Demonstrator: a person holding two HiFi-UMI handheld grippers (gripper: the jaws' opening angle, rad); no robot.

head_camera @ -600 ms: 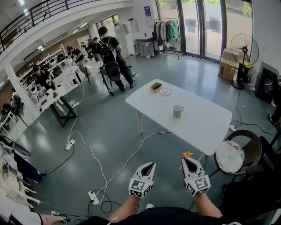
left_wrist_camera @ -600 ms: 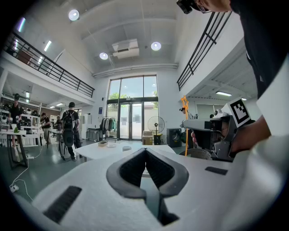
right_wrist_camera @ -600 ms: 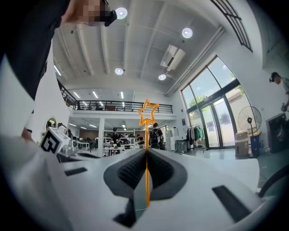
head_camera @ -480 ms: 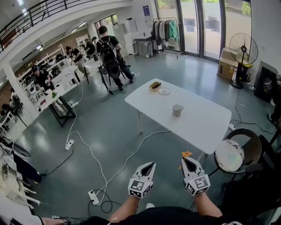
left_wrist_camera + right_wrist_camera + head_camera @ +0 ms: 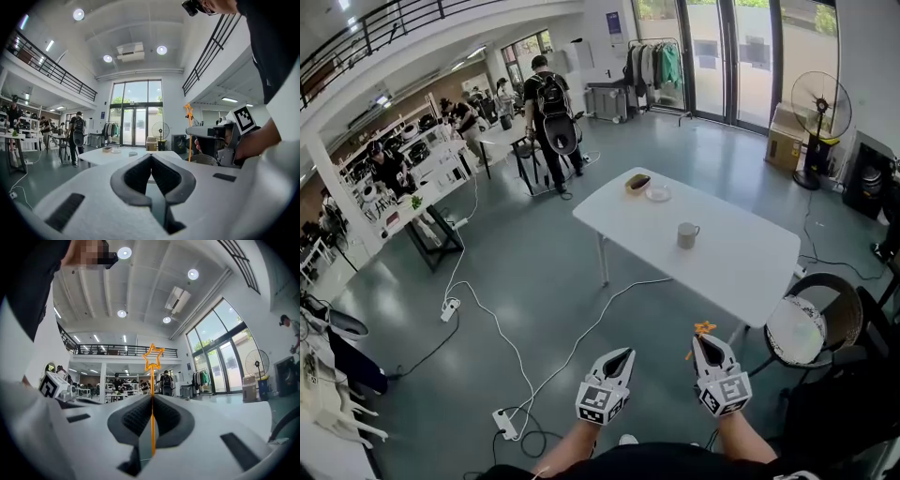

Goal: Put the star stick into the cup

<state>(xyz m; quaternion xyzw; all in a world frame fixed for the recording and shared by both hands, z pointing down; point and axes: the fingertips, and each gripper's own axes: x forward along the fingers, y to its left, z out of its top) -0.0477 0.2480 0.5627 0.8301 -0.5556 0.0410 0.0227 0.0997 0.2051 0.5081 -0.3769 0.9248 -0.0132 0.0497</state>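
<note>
My right gripper (image 5: pixel 703 341) is shut on the orange star stick (image 5: pixel 702 329), whose star tip pokes out past the jaws. In the right gripper view the star stick (image 5: pixel 152 380) runs straight up between the closed jaws of the right gripper (image 5: pixel 152 397). Beside it, my left gripper (image 5: pixel 624 354) is shut with nothing in it, and the left gripper (image 5: pixel 151 156) shows its pads together. The grey cup (image 5: pixel 686 235) stands on the white table (image 5: pixel 741 267), well ahead of both grippers. From the left gripper view the star stick (image 5: pixel 188 126) shows at the right.
A small bowl (image 5: pixel 637 183) and a white dish (image 5: pixel 657 194) sit at the table's far end. A round wicker chair (image 5: pixel 816 323) stands right of the table. White cables and a power strip (image 5: pixel 504 422) lie on the grey floor. People stand near desks far left.
The view has shifted slightly, so the table and cup sit a little further right. Both grippers keep their pose. A person with a backpack in the background has moved right.
</note>
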